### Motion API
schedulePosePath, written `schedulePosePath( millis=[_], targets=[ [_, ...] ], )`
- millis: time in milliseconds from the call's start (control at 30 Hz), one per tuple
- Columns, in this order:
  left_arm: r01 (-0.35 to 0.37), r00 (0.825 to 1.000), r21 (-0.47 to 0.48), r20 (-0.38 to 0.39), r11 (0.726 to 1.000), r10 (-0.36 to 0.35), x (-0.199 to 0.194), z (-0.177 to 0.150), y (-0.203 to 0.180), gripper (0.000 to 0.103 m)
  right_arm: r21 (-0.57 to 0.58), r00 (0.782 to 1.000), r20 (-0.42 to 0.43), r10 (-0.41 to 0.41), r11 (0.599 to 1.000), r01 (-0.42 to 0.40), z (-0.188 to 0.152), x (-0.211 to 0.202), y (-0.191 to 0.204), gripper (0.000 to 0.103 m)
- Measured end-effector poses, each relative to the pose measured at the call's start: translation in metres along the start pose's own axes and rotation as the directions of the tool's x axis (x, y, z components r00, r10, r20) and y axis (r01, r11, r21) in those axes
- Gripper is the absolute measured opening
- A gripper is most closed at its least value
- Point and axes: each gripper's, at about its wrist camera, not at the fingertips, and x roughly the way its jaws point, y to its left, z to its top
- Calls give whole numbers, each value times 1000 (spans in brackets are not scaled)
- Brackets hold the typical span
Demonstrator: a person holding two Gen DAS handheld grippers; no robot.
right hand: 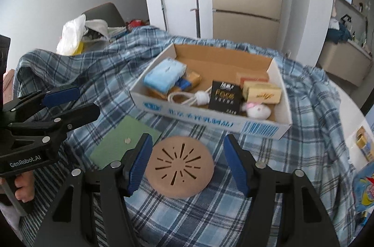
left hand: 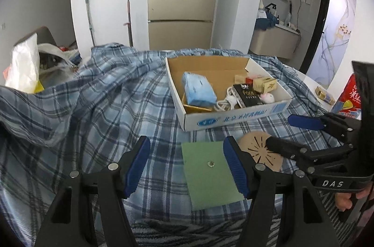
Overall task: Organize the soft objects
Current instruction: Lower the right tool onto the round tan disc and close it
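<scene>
— While both my tools hang over it, what is the biggest thing you see?

— A blue plaid cloth (left hand: 98, 111) covering the whole surface, rumpled toward ten o'clock. On it, at twelve o'clock from me, sits an open cardboard box (right hand: 264, 128).

— What lies in the box?

— A light blue tissue pack (right hand: 164, 75) at its nine o'clock side, a black packet (right hand: 224, 96) near the middle, a yellow carton (right hand: 261, 91) at three o'clock, a coiled white cable (right hand: 187, 97) against the front wall, and a small white plush toy (right hand: 257, 111) just beside the black packet.

— And the soft pieces outside it?

— A green square mat (left hand: 210, 174) lies flat on the cloth in front of the box. A round tan mat (right hand: 180, 167) with slits cut in it lies just beside it at three o'clock.

— Your fingers?

— My left gripper (left hand: 185, 166) is released, its blue pads spread wide, with the green mat showing between them. My right gripper (right hand: 187, 164) is released as well, spread on either side of the tan mat. Neither holds anything; whether the pads touch the mats, I cannot tell.
</scene>
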Motion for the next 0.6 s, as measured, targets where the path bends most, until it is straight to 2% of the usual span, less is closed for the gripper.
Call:
schedulePosePath(
  millis=[133,200,267,367,467,600],
  targets=[
    [10,1000,-16,-5,1000,-10,4,-1,4,70,1,998,-52,35,999,-35,-4,14,-1,76],
    [-5,1000,-12,-10,1000,4,6,-2,3,77,-3,996,-73,43,999,-44,-5,19,-1,78],
    [-10,1000,-5,-9,1000,10,6,-1,1,79,-12,995,-90,40,999,-41,-7,23,1,80],
    [-16,1000,10,-9,1000,16,7,-2,-2,87,-33,993,-113,35,999,-39,-10,30,5,81],
    [-22,1000,16,-16,1000,22,8,-3,-2,87,-56,991,-132,21,998,-29,-12,35,9,81],
    [-19,999,14,-35,1000,20,13,-4,-2,87,-64,988,-152,14,998,-24,-13,41,10,88]
  ],
)
